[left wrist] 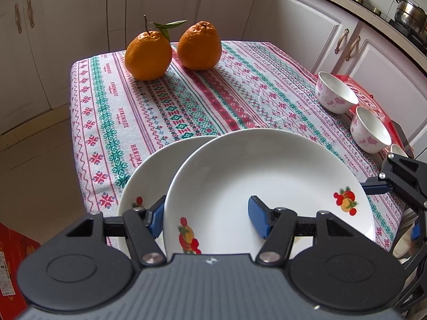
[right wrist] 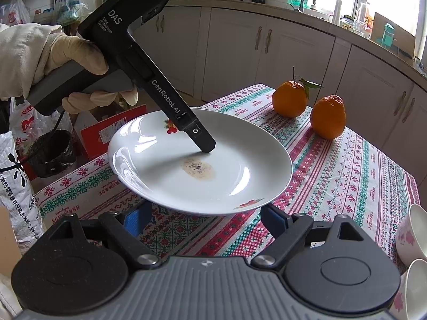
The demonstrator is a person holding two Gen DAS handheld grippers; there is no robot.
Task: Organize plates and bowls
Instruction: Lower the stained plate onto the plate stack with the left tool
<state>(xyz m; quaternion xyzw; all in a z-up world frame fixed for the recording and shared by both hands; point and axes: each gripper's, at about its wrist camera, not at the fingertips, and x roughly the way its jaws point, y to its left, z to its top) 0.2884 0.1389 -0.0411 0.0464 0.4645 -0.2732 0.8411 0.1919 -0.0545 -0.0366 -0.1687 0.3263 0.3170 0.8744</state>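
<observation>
While gloved hand [right wrist: 66, 53] tilts, left tongs [left wrist: 206, 217] clamp plate [left wrist: 267, 186].

A patterned-cloth table [left wrist: 186, 101] carries two oranges [left wrist: 148, 54], two bowls [left wrist: 335, 92] and a plate [left wrist: 144, 176].

The left gripper [left wrist: 206, 220] points steeply downward, its black body filling the bottom of its own wrist view. Its two blue-padded fingers [left wrist: 258, 220] are clamped across the rim of a white plate [left wrist: 267, 186], one pad under the outside and the other pressed on the inner face. In the right wrist view a person's gloved left hand [right wrist: 72, 64] wraps the dark handle, fingers curled beneath it, with a pale sleeve [right wrist: 16, 61] behind the wrist. The right gripper [right wrist: 205, 220] tilts downward less steeply, jaws standing apart with nothing between the blue pads [right wrist: 136, 220], just beside the plate's near edge.
</observation>
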